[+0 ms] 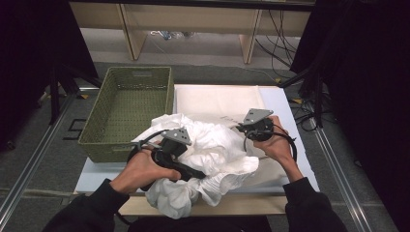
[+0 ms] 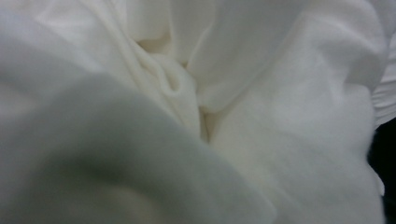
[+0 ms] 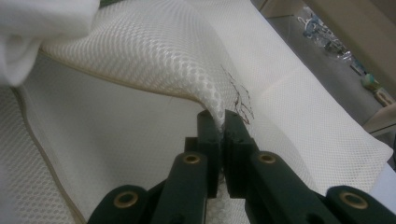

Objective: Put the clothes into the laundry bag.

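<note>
my right tool (image 3: 222, 122) is clamped on the mesh bag's (image 3: 154, 51) lifted edge on the table, left tool (image 1: 186, 166) buried in the white garment (image 1: 212, 150), can't tell its grip, next I'd stuff the garment into the bag mouth

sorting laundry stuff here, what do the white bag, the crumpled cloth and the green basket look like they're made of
Bag: white mesh, likely synthetic, with a honeycomb weave of small holes and a beige trimmed edge.
Cloth: soft matte white fabric, maybe cotton knit; it bunches in rounded folds.
Basket: olive green woven strands, wicker or plastic imitation; hard to tell which.
</note>
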Demonstrator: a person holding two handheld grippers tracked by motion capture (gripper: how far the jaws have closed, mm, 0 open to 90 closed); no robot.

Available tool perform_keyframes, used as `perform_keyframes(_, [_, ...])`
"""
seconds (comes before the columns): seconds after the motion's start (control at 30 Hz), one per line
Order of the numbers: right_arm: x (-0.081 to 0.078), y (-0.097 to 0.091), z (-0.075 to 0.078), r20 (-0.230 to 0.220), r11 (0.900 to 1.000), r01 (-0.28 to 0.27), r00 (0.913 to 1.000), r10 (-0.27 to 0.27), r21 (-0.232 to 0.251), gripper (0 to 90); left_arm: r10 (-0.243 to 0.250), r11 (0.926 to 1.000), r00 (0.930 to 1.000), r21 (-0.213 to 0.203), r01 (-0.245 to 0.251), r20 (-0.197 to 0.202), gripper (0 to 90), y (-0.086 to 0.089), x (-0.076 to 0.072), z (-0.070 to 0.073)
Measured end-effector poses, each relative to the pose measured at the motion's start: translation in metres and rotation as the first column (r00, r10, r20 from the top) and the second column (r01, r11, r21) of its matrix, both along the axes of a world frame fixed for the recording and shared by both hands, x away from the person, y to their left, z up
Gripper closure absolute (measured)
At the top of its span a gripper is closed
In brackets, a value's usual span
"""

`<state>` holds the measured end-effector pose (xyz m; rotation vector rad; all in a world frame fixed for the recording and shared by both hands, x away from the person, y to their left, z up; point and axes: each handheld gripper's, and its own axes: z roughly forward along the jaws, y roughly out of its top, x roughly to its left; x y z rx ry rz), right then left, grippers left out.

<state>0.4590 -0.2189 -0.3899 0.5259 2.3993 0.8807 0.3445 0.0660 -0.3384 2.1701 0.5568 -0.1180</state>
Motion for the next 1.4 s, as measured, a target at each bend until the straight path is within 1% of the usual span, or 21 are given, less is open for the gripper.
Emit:
perform_keyframes(0.1, [-0.001, -0.001, 0.002, -0.003, 0.9999, 0.011, 0.9999, -0.011, 0.011, 88.2, 0.01, 0.9999, 0.9994, -0.008, -0.011, -0.033, 53.6, -0.005, 0.002, -0.013])
perform_keyframes(0.13, [0.0, -0.001, 0.002, 0.002, 1.0, 0.0, 1.0, 0.0, 0.006, 88.2, -0.005, 0.9999, 0.9989, -0.01, 0.004, -0.046, 53.5, -0.007, 0.002, -0.016])
perform_keyframes(0.2, [0.0, -0.001, 0.003, 0.011, 0.9999, -0.007, 0.9999, 0.007, 0.007, 88.2, -0.005, 1.0, 0.999, -0.003, 0.005, -0.046, 53.4, -0.011, 0.002, -0.021])
perform_keyframes(0.27, [-0.001, 0.0, 0.003, 0.003, 0.9999, 0.008, 1.0, -0.008, 0.012, 88.3, -0.003, 1.0, 0.999, 0.008, 0.003, -0.046, 53.2, -0.018, 0.005, -0.028])
perform_keyframes(0.33, [-0.001, 0.0, 0.003, 0.006, 0.9999, -0.01, 0.9999, 0.01, 0.005, 88.3, 0.009, 0.9996, 0.9988, 0.026, -0.008, -0.049, 52.9, -0.024, 0.009, -0.034])
perform_keyframes(0.4, [-0.002, 0.001, 0.005, 0.003, 1.0, -0.007, 1.0, 0.006, 0.004, 88.4, 0.021, 0.998, 0.9988, 0.061, -0.018, -0.045, 52.5, -0.032, 0.015, -0.042])
perform_keyframes(0.53, [-0.006, 0.002, 0.012, 0.023, 0.9998, -0.02, 0.9995, 0.02, -0.004, 88.5, 0.06, 0.9896, 0.9979, 0.132, -0.056, -0.024, 50.5, -0.056, 0.028, -0.059])
perform_keyframes(0.57, [-0.006, 0.002, 0.012, 0.023, 0.9998, -0.02, 0.9995, 0.02, -0.004, 88.5, 0.06, 0.9896, 0.9979, 0.132, -0.056, -0.024, 50.1, -0.056, 0.028, -0.059])
perform_keyframes(0.6, [-0.012, 0.003, 0.014, -0.001, 0.9998, 0.016, 0.9999, -0.016, 0.015, 88.6, 0.059, 0.9871, 0.9983, 0.149, -0.057, -0.004, 49.9, -0.059, 0.031, -0.06])
perform_keyframes(0.63, [-0.01, 0.003, 0.015, 0.019, 1.0, -0.006, 0.9998, 0.006, 0.008, 88.6, 0.055, 0.9833, 0.9983, 0.173, -0.058, 0.02, 50.0, -0.062, 0.035, -0.06])
perform_keyframes(0.7, [-0.011, 0.002, 0.016, 0.021, 0.9999, -0.007, 0.9998, 0.007, 0.009, 88.6, 0.061, 0.9738, 0.9953, 0.215, -0.075, 0.075, 50.0, -0.068, 0.042, -0.057])
perform_keyframes(0.83, [-0.01, 0.0, 0.02, 0.032, 0.9999, -0.014, 0.9994, 0.014, 0.005, 88.6, 0.088, 0.9672, 0.9911, 0.229, -0.109, 0.1, 50.4, -0.075, 0.055, -0.057])
perform_keyframes(0.9, [-0.011, -0.001, 0.021, 0.029, 0.9999, 0.0, 0.9996, 0.0, 0.012, 88.6, 0.115, 0.9661, 0.9902, 0.223, -0.13, 0.08, 50.4, -0.076, 0.063, -0.061])
perform_keyframes(0.93, [-0.01, -0.002, 0.021, 0.026, 0.9999, -0.001, 0.9997, 0.001, 0.015, 88.6, 0.146, 0.9683, 0.9873, 0.196, -0.156, 0.064, 50.1, -0.077, 0.066, -0.066])
perform_keyframes(1.0, [-0.01, -0.003, 0.022, 0.027, 0.9998, 0.005, 0.9996, -0.006, 0.019, 88.7, 0.153, 0.9677, 0.9866, 0.194, -0.161, 0.058, 48.6, -0.078, 0.07, -0.076])
perform_keyframes(1.03, [-0.01, -0.003, 0.022, 0.025, 0.9998, 0.005, 0.9997, -0.006, 0.02, 88.7, 0.149, 0.9647, 0.9875, 0.212, -0.156, 0.052, 47.5, -0.078, 0.071, -0.083])
perform_keyframes(1.13, [-0.011, -0.002, 0.021, 0.014, 0.9996, 0.01, 0.9999, -0.01, 0.028, 88.7, 0.182, 0.9614, 0.9831, 0.206, -0.183, 0.023, 44.5, -0.081, 0.074, -0.1])
perform_keyframes(1.23, [-0.01, -0.003, 0.021, 0.015, 0.9997, 0.002, 0.9999, -0.003, 0.024, 88.7, 0.204, 0.9611, 0.9786, 0.184, -0.206, 0.027, 37.5, -0.084, 0.074, -0.099])
perform_keyframes(1.3, [-0.009, -0.004, 0.021, 0.02, 0.9998, -0.011, 0.9998, 0.01, 0.019, 88.7, 0.187, 0.9662, 0.9821, 0.176, -0.188, 0.025, 29.9, -0.083, 0.07, -0.096])
perform_keyframes(1.33, [-0.009, -0.005, 0.021, 0.016, 0.9998, 0.003, 0.9999, -0.003, 0.02, 88.6, 0.177, 0.9684, 0.9841, 0.176, -0.177, 0.019, 26.8, -0.083, 0.067, -0.095])
perform_keyframes(1.4, [-0.01, -0.005, 0.02, 0.007, 0.9997, 0.011, 0.9999, -0.011, 0.02, 88.6, 0.181, 0.9726, 0.9835, 0.151, -0.177, -0.012, 18.7, -0.085, 0.062, -0.091])
